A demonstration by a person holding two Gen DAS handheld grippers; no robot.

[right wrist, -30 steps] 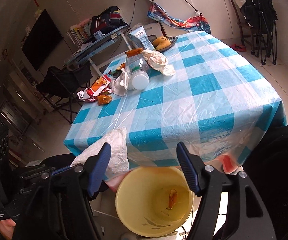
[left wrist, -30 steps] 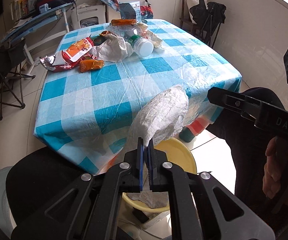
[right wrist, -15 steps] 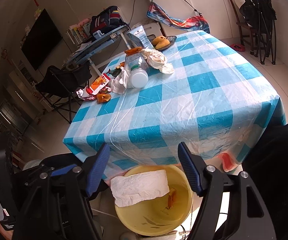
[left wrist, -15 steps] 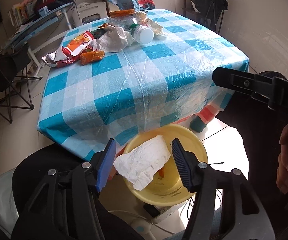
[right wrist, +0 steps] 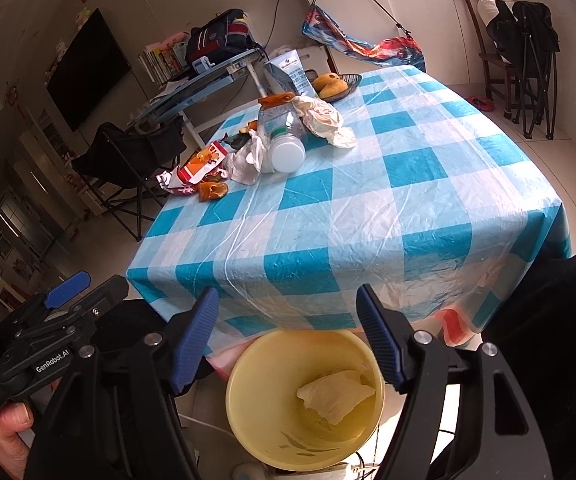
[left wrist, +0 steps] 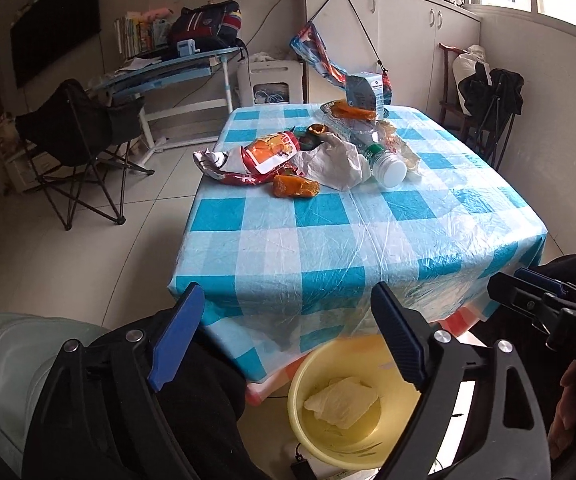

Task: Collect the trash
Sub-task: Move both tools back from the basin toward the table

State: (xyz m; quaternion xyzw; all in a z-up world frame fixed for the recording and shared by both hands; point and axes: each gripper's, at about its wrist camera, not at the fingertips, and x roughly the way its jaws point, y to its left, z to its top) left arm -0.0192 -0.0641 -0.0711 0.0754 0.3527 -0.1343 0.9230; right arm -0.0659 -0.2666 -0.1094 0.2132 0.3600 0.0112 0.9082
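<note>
- Our left claw [left wrist: 283, 340] has just been opening, nothing between its fingers; white tissue [left wrist: 342, 402] lies in the yellow bucket [left wrist: 308, 376] below
- Our right claw [right wrist: 288, 340] is spread, empty, above the bucket

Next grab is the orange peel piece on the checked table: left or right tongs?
Left, probably. Orange peel piece lies toward the table's left side; left tongs are open, empty.

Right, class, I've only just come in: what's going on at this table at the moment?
A person is clearing trash with a gripper in each hand. The left gripper has just been opening, with nothing between its fingers; a crumpled white paper lies in the yellow bin below the table edge. The right gripper hangs open and empty over the bin. Wrappers, peel and a plastic bottle remain on the checked tablecloth.
</note>
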